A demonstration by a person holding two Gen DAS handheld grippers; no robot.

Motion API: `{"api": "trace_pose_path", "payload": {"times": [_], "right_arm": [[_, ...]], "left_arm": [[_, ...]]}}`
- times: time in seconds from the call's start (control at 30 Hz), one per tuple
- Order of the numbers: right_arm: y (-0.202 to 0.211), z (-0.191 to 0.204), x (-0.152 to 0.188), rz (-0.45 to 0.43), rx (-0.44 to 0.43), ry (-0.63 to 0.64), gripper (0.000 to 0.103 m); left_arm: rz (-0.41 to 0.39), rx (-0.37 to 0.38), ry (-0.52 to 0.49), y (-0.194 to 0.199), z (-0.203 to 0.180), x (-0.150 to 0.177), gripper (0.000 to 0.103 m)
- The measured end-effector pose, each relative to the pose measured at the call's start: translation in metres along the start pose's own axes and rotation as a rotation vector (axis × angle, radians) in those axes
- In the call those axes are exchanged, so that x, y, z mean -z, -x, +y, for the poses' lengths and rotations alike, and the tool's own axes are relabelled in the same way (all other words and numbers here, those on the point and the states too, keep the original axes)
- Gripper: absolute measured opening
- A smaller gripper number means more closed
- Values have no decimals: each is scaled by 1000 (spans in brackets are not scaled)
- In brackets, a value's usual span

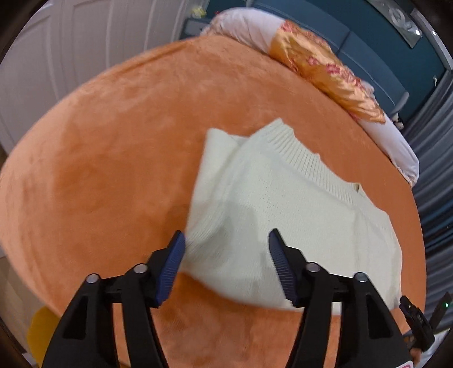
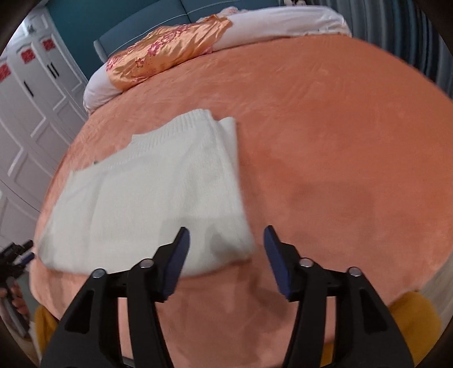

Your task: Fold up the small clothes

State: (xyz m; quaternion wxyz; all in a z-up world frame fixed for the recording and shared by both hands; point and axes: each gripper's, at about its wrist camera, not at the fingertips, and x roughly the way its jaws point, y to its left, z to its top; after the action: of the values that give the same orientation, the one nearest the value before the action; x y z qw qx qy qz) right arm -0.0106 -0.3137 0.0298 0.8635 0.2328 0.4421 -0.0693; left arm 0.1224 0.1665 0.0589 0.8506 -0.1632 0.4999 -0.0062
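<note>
A cream knit sweater [image 1: 283, 203] lies flat on the orange bedspread [image 1: 113, 141], its ribbed collar toward the pillows and its sides folded in. My left gripper [image 1: 226, 240] is open and empty, above the sweater's near left corner. In the right wrist view the sweater [image 2: 147, 192] lies left of centre on the bedspread [image 2: 339, 141]. My right gripper [image 2: 226, 240] is open and empty, above the sweater's near right corner. The left gripper [image 2: 17, 254] shows at the left edge of the right wrist view, and the right gripper [image 1: 419, 320] at the lower right of the left wrist view.
A white pillow [image 1: 249, 22] and an orange floral satin cushion [image 1: 325, 70] lie at the bed's head against a blue headboard [image 1: 368, 28]. White wardrobe doors [image 2: 28, 113] stand on one side, grey curtains [image 1: 436, 169] on the other. The bed's near edge is just below the sweater.
</note>
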Motion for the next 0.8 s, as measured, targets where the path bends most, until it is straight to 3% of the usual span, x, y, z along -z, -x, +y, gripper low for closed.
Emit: {"api": "trace_pose_path", "payload": {"times": [0.07,0.1,0.13,0.17,0.2,0.23,0.3,0.4,0.53,0.8], "right_arm": [[-15,5,-5,27,4,-21,59],[-23,10,-7,36,18,-12,58],[-26,13,-8,39,32,3,49],[-25,15,-10,39,42,25,29],[-19,16,-12,33,30,36,11],[-15,17,-13,24,21,37,11],[7,15,-15,-15,-6,42,9],[25,12,-11,7,-19,63,8],[37,7,22,94,40,155,8],[62,-14,83,276,80,189,9]], "left_arm": [[28,-20,-27,-14,1,0,62],[42,-49,-63,-22,-1,0,55],[51,-79,-87,-26,-2,-1,33],[54,-124,-114,-26,-4,0,27],[53,-110,-117,-21,1,1,13],[55,-73,-105,-14,5,1,10],[54,-39,-106,0,12,3,9],[62,-38,-156,19,13,15,9],[122,-49,-190,34,26,45,9],[254,-93,-247,61,43,109,11]]}}
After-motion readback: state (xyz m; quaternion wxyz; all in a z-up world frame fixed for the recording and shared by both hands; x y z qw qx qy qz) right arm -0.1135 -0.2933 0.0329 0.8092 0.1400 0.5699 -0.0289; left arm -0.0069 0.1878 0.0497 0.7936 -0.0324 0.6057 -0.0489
